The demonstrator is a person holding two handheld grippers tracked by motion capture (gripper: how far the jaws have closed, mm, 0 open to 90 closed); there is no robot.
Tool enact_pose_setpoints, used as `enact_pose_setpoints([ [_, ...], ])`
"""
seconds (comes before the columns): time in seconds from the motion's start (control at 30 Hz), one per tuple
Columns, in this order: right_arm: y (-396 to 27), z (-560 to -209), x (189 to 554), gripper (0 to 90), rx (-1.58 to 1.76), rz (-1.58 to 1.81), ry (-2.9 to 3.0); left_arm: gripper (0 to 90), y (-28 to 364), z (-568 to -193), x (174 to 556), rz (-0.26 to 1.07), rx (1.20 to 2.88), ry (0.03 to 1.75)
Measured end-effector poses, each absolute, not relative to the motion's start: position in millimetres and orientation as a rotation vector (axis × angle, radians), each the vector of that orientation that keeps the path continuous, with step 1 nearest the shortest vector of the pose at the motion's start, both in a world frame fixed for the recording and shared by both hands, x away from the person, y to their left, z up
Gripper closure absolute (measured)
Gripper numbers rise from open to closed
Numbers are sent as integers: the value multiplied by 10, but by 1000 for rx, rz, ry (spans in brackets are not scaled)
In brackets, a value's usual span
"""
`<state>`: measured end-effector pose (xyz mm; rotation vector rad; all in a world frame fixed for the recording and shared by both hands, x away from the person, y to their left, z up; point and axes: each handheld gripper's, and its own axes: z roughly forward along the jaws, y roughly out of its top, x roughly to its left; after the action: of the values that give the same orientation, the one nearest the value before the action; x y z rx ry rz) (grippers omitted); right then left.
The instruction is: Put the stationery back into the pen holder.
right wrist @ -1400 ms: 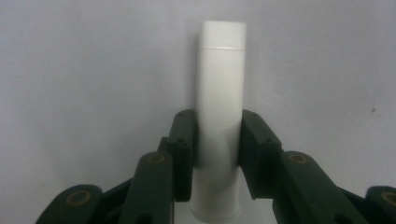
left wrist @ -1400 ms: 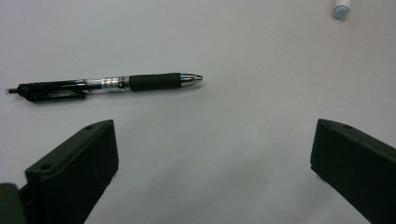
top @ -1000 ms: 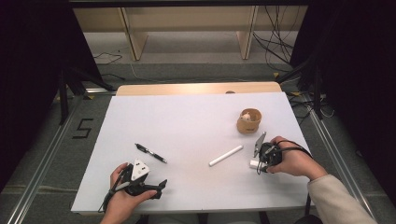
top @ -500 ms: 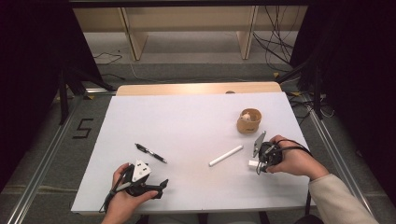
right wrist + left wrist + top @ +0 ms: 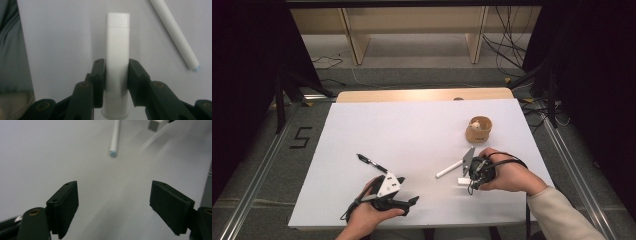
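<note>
The right gripper (image 5: 116,82) has its jaws clamped on a white square-ended cap (image 5: 117,50), pads pressing its two flat sides near the middle, so that the closed end points away and the open end faces back toward the hand. That grip leaves the cap steady and free to be brought onto something, probably the white marker (image 5: 175,32) lying just beside it on the surface (image 5: 62,37), blue tip bare.

The left gripper (image 5: 113,205) holds nothing: its jaws stand well apart and have just been closing, with only bare surface between them. It points along the white marker (image 5: 115,137), whose blue tip faces it, which suggests it is lining up to take the barrel so the cap can go on.

In the high view the right gripper (image 5: 472,172) sits at the marker's (image 5: 449,170) near end, the left gripper (image 5: 404,202) well apart from it. A black pen (image 5: 371,162) and a small wooden cup (image 5: 478,130) lie off to the sides.
</note>
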<state>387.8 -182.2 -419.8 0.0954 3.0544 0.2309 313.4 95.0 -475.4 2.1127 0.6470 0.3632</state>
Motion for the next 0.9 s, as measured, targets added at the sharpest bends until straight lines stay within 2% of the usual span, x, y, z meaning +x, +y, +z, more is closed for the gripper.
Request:
enact_pose_setpoints([
  [0.2,-1568,-4186,3839,690,3,261,3055,345,523,-4770,3263,289,2165,466],
  [0.37,-1464,-4194,3798,690,-33,302,3071,409,325,-4800,3385,246,2193,370],
  [0.63,-1437,-4190,3795,690,-50,293,3086,511,227,-4810,3449,236,2171,288],
  [0.8,-1434,-4191,3794,690,-57,305,3098,627,229,-4799,3448,244,2158,261],
  [0.9,-1428,-4191,3801,690,-75,291,3102,648,232,-4794,3443,243,2162,244],
])
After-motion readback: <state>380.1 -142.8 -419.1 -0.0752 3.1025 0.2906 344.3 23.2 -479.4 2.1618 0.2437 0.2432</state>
